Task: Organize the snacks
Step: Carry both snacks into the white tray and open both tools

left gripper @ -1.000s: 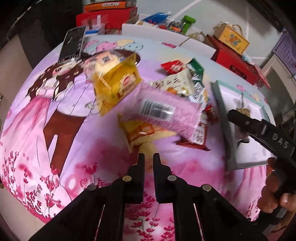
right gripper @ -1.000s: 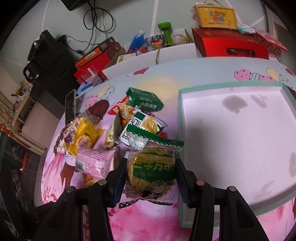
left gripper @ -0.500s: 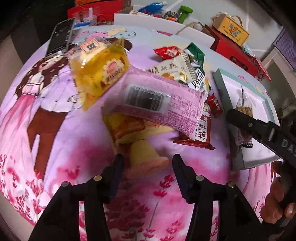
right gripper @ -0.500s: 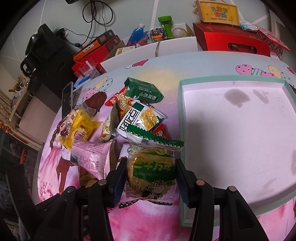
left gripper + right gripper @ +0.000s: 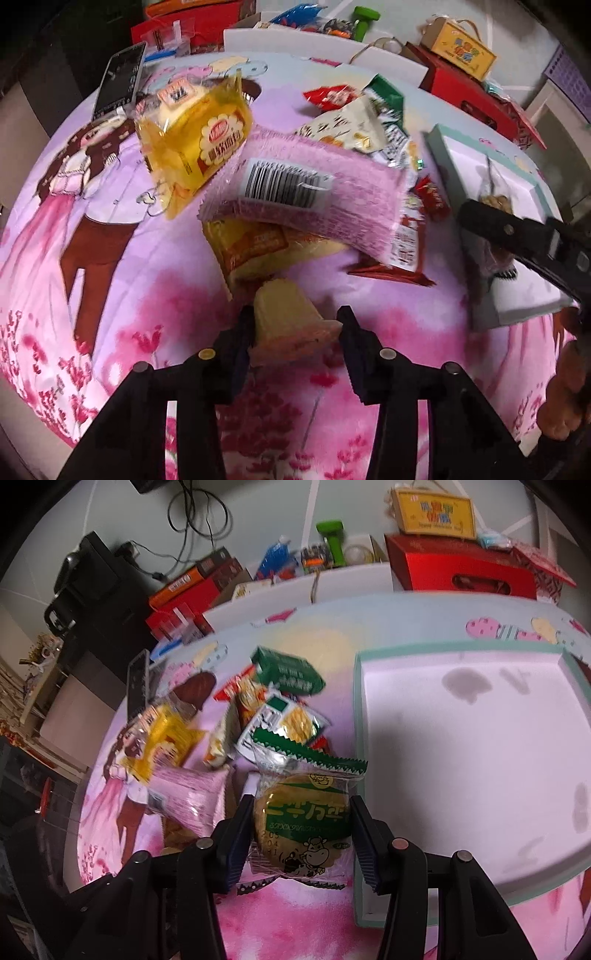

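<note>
Left gripper [image 5: 295, 325]: jaws wide, straddling yellow-wrapped cake [image 5: 291, 317] at near edge of snack pile on worktop [image 5: 110, 295]. Right gripper [image 5: 301, 827]: jaws clamped on round biscuit packet [image 5: 303, 823], beside teal-rimmed tray [image 5: 357, 709]. Pink barcode packet [image 5: 306, 199] tops pile.

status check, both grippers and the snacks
Left gripper open around yellow snack pack. Right gripper shut on green cookie pack, beside tray. Pink packet overlaps the pile.

Left gripper [image 5: 295, 328] fingers spread wide; right gripper [image 5: 300, 821] fingers clamped, a hand [image 5: 565, 384] gripping its handle.
</note>
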The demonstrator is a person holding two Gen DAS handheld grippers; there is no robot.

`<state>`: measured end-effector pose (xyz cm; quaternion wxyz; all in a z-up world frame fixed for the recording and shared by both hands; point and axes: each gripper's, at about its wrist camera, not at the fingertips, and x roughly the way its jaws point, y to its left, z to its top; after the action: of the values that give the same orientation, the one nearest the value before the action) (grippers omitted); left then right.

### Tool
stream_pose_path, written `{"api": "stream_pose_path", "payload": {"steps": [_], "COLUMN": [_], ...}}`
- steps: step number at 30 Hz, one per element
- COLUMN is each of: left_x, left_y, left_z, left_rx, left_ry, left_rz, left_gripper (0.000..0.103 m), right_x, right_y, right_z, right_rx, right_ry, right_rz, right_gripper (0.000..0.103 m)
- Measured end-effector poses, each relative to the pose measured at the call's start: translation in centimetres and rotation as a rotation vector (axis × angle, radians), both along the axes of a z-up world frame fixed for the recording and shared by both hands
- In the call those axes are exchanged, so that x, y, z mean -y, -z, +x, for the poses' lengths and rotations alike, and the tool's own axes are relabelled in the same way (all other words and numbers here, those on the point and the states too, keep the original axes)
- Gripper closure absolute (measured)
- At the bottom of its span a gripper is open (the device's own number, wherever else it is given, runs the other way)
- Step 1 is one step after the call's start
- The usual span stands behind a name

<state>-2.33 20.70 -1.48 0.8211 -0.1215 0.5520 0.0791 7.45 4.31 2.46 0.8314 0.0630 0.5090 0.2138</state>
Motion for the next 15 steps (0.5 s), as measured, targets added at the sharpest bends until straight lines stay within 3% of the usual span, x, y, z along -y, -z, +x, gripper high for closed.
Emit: {"api": "stream_pose_path", "payload": {"steps": [7,11,15], "left_x": [1.7,4.2,7.1], "left_y": [-5.1,-6.8,-6.8], "left_z": [0.3,3.7,7.9], "left_rx": [0.123,0.150,0.162], "left_ry": [0.072,0.161,0.267], "left_rz": [0.016,0.057,0.019], "left_gripper": [0.057,0.057,0.057], "right_x": [1.8,4.0,7.6], "right_y": [-2.0,-2.1,-1.7], "right_z": [0.8,2.2,4.4], "right_rx": [0.064,0.071,0.078], "right_ry": [0.053,0.134,0.242], "right_rz": [0.003,-0.034,-0.076], "right_gripper": [0.050,0.050,0.050]}}
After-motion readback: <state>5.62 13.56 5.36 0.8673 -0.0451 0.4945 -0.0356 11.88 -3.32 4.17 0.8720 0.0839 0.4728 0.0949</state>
